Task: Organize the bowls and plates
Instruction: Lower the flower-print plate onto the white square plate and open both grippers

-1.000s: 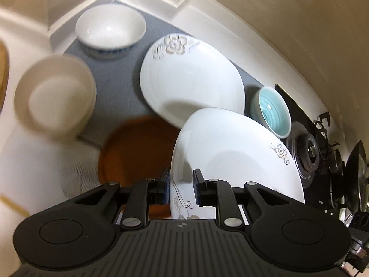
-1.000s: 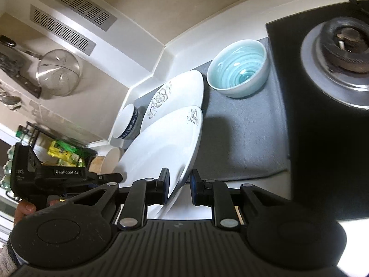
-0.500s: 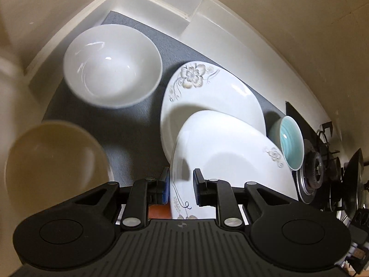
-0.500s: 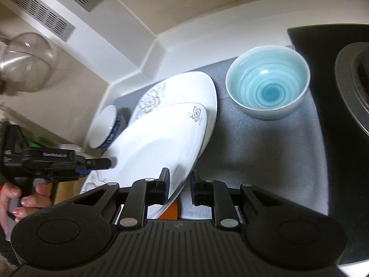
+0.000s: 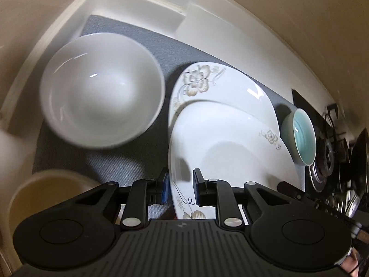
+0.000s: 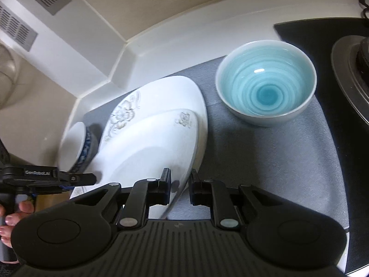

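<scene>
Both grippers hold one white flowered plate (image 5: 230, 152) by opposite rims. My left gripper (image 5: 178, 188) is shut on its near rim. My right gripper (image 6: 180, 185) is shut on its other rim (image 6: 147, 152). The held plate hangs just over a second flowered plate (image 5: 221, 87) that lies on the grey mat (image 5: 143, 39); that plate also shows in the right wrist view (image 6: 161, 92). A white bowl (image 5: 101, 101) sits left of the plates. A blue-glazed bowl (image 6: 265, 92) sits to their right.
A cream bowl (image 5: 39, 198) stands at the near left of the mat. A white bowl with a blue pattern (image 6: 76, 147) is by the wall corner. The black stove (image 6: 346, 53) with its burner (image 5: 322, 159) borders the mat on the right. The wall closes the back.
Both grippers have carried the held plate toward the back of the mat, so it now overlaps the lying plate. The orange plate seen earlier is out of view.
</scene>
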Tool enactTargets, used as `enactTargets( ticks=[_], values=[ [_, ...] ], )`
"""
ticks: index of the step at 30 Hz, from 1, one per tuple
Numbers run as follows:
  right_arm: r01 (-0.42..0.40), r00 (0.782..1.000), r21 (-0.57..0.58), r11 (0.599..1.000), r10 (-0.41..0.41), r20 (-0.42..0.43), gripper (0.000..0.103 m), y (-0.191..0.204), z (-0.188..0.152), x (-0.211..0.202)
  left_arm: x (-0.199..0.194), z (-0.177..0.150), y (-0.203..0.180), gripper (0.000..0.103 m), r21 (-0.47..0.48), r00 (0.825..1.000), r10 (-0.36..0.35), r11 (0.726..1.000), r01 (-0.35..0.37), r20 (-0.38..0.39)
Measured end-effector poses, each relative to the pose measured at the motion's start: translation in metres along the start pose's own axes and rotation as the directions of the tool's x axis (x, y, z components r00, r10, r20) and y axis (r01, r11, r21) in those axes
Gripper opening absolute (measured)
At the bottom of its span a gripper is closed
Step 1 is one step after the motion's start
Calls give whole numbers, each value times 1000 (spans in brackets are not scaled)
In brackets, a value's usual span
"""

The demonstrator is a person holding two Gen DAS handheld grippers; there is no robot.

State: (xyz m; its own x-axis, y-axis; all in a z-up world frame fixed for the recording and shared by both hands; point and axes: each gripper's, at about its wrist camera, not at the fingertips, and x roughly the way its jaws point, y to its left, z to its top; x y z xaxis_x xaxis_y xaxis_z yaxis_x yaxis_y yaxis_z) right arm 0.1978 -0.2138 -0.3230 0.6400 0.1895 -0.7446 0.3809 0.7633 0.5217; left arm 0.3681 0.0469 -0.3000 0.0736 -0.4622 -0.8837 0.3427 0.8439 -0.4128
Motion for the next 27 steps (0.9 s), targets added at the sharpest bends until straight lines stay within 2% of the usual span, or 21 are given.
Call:
enactTargets(
  ticks=[2, 7, 9, 11, 12, 15, 19, 22, 27],
  values=[
    [7, 1000, 50, 999, -7, 8, 17, -7, -1, 3, 0, 0, -4, 22, 26, 1000, -3, 1000, 3, -8],
    [26, 999, 56, 998, -29, 46, 18, -6, -4, 5, -5, -2, -1, 28, 43, 998, -45, 998, 46, -46],
    [35, 997, 63, 997, -39, 61, 18, -4, -5, 6, -7, -5, 1, 39, 56, 994, -86, 994, 90, -71],
    [53, 996, 48, 997, -56, 70, 18, 0, -6, 8, -12, -10, -2, 43, 97, 993, -101, 990, 107, -66],
    [59, 996, 36, 998, -61, 72, 19, 1, -6, 9, -14, -13, -4, 41, 121, 994, -91, 988, 97, -57],
    [51, 996, 48, 998, -55, 77, 19, -3, -2, 11, -12, -16, -11, 18, 174, 1000, -9, 985, 14, -26],
    [78, 994, 67, 995, -83, 71, 19, -2, 3, 10, -7, -15, -7, 17, 147, 999, -30, 989, 35, -33],
    [134, 988, -12, 991, -133, 78, 20, 8, 1, 3, -6, -17, -6, 17, 149, 999, -36, 988, 39, -25],
    [122, 991, -9, 992, -121, 62, 20, 8, -5, -5, -4, -15, -6, 17, 143, 999, -41, 989, 43, -20]
  ],
)
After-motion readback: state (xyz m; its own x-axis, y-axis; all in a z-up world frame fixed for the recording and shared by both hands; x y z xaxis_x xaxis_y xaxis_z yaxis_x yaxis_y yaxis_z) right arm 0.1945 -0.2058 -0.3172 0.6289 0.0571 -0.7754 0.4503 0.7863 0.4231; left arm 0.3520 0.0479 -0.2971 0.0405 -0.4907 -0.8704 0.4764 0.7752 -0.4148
